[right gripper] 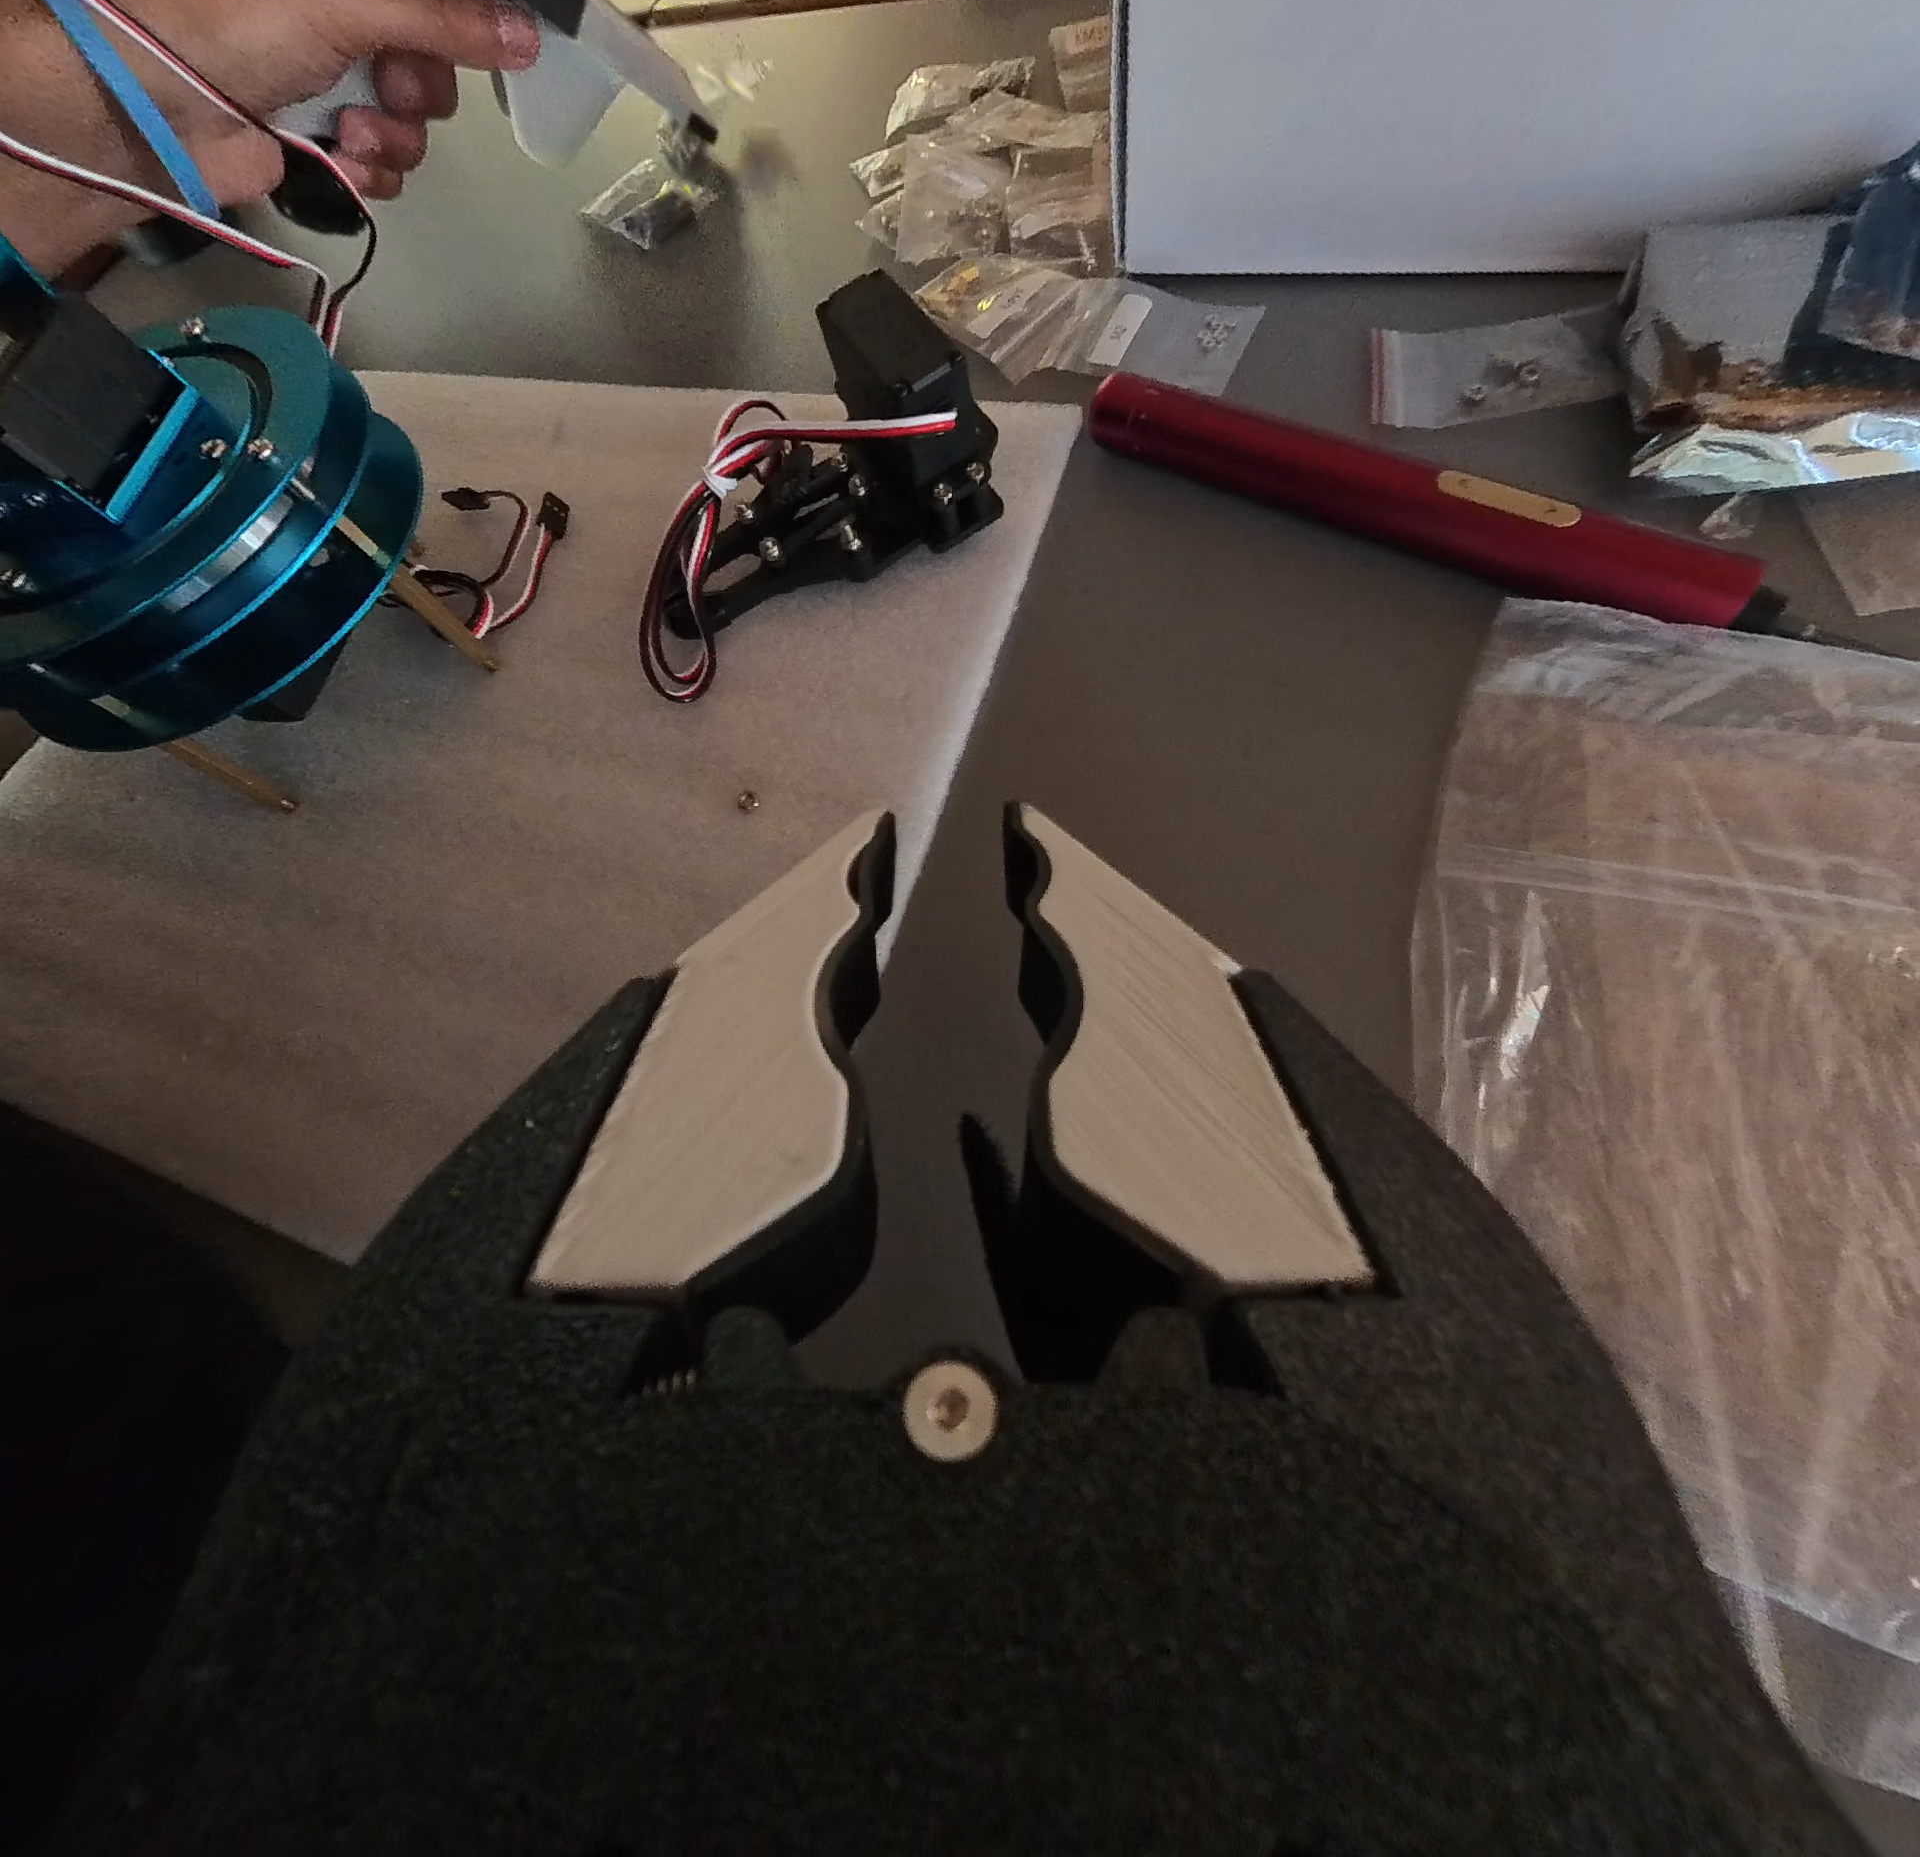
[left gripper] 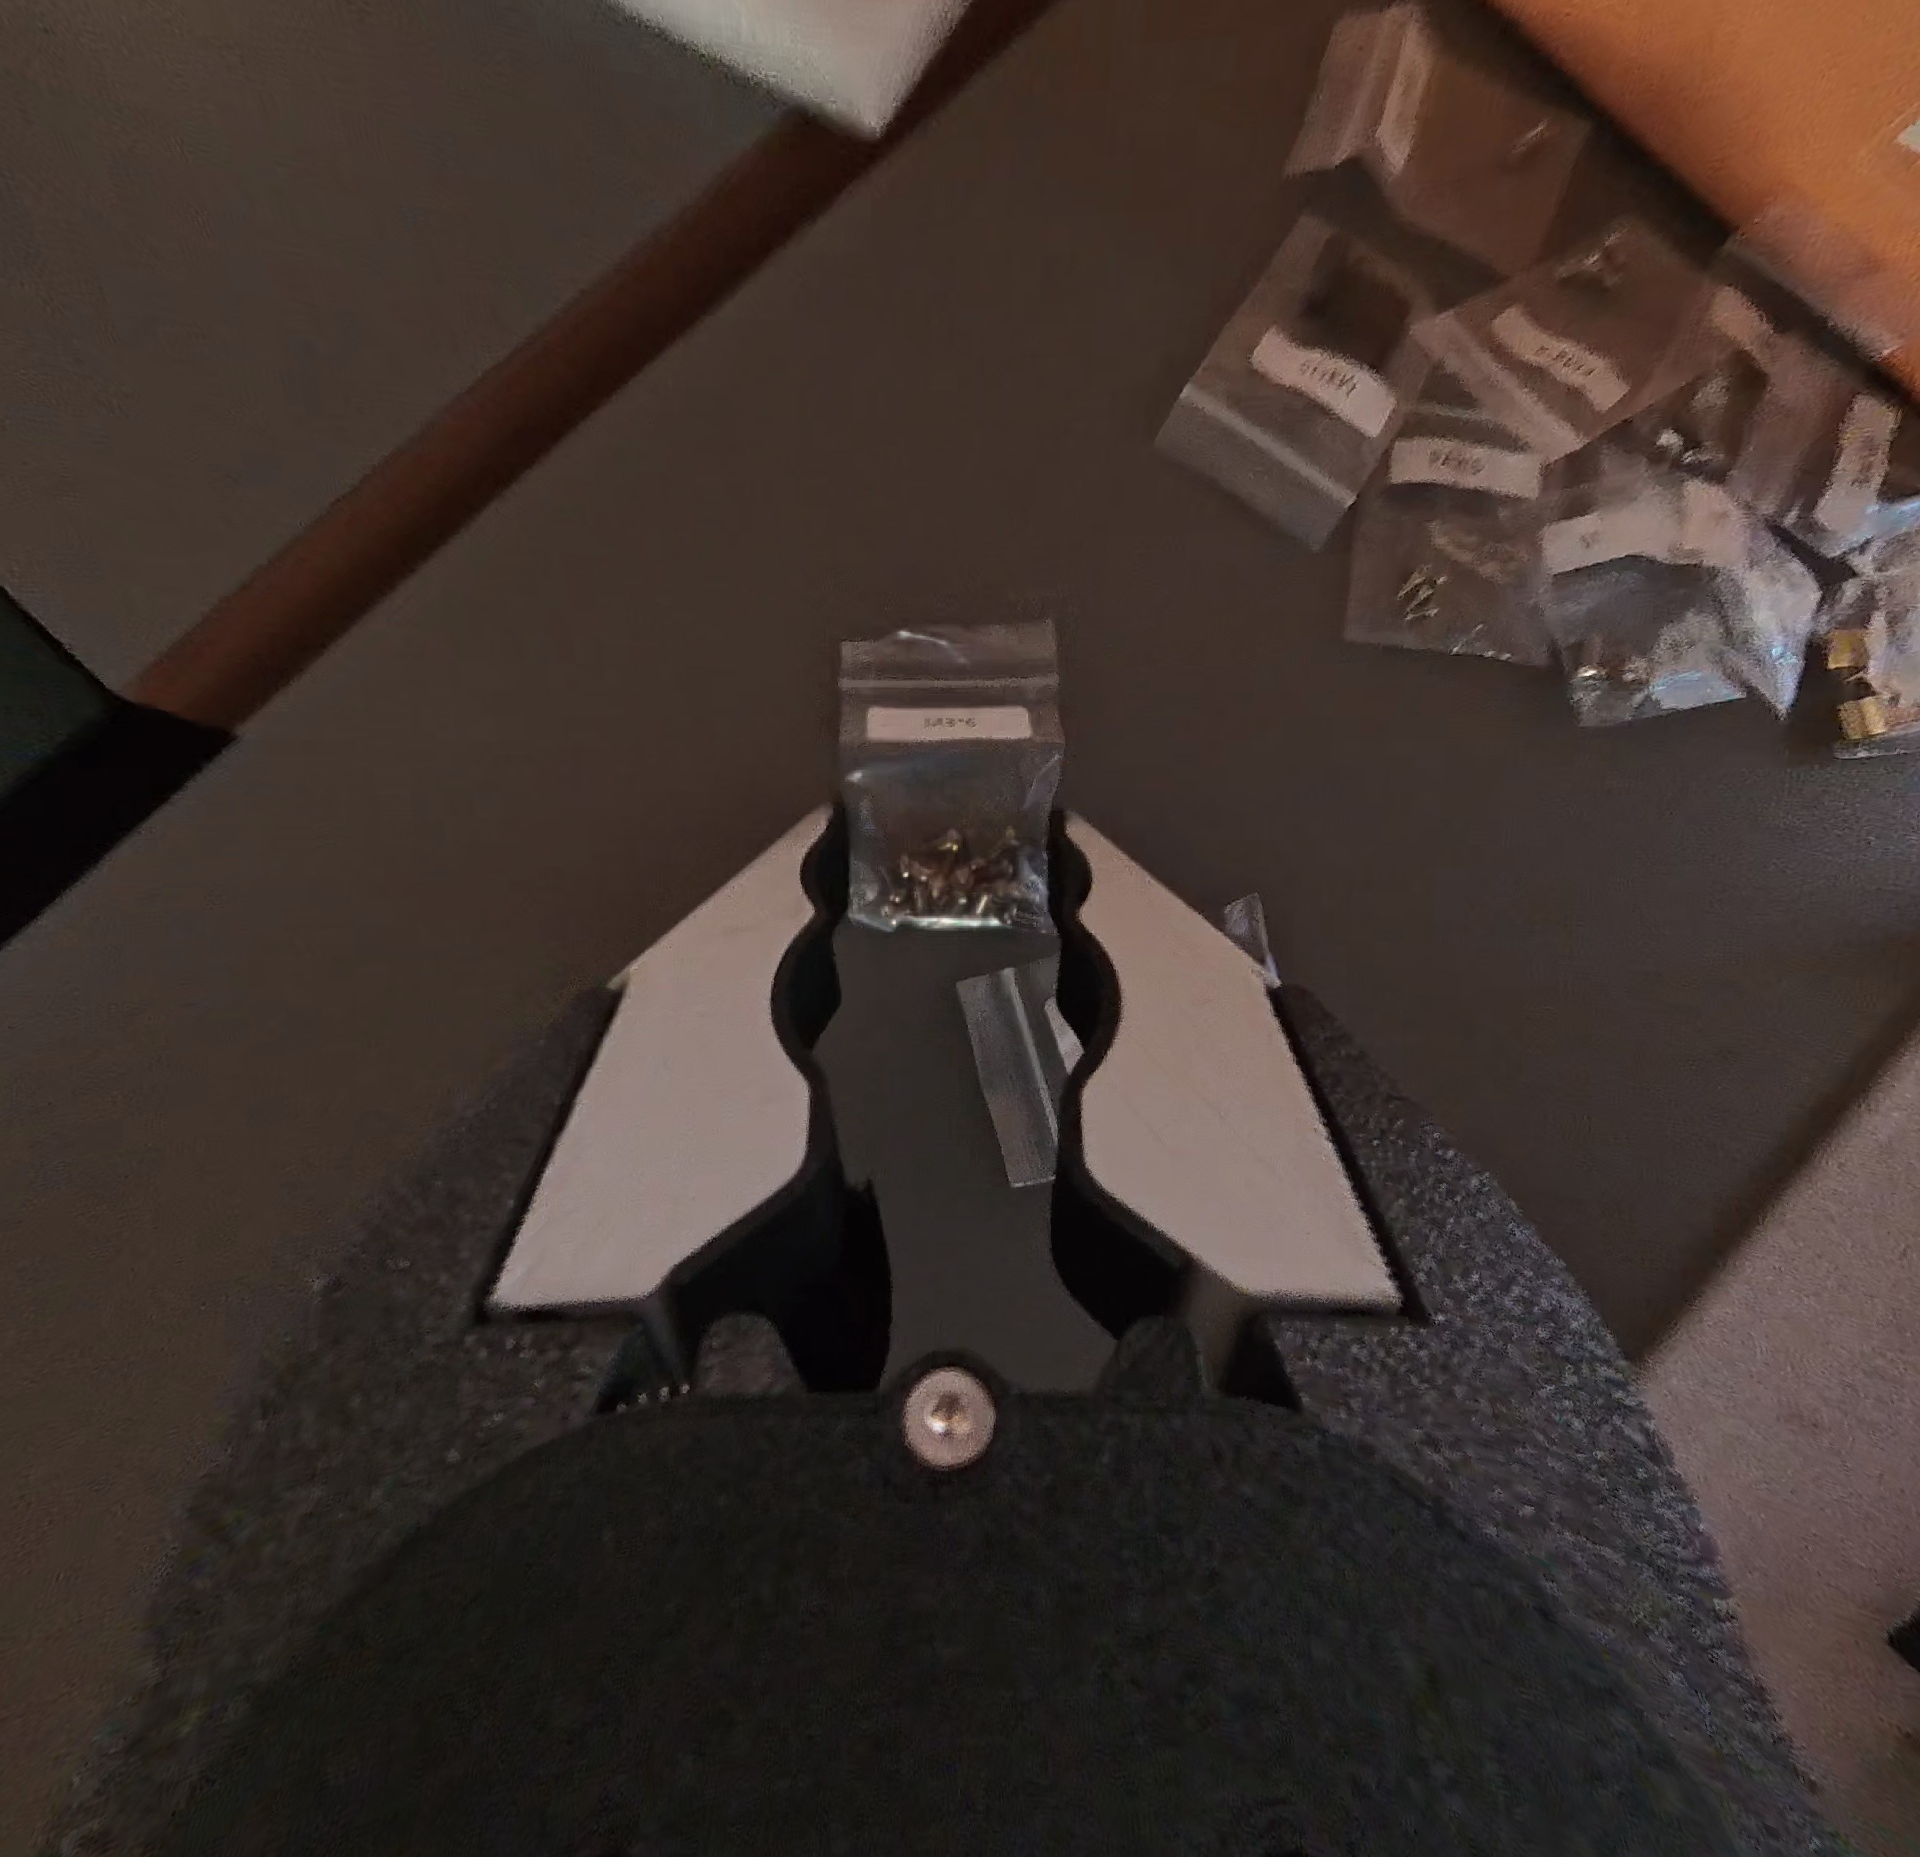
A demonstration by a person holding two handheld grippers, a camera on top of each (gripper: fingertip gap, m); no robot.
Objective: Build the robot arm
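Grey worktop [left gripper: 623, 612]: your left gripper [left gripper: 948, 841] fingers pinch the screw bag [left gripper: 948, 799]; right gripper [right gripper: 948, 851] fingers stand spread, empty.

Red cylinder tool [right gripper: 1423, 498] near white box [right gripper: 1507, 93]; black servo claw [right gripper: 873, 467] on foam sheet [right gripper: 520, 872].
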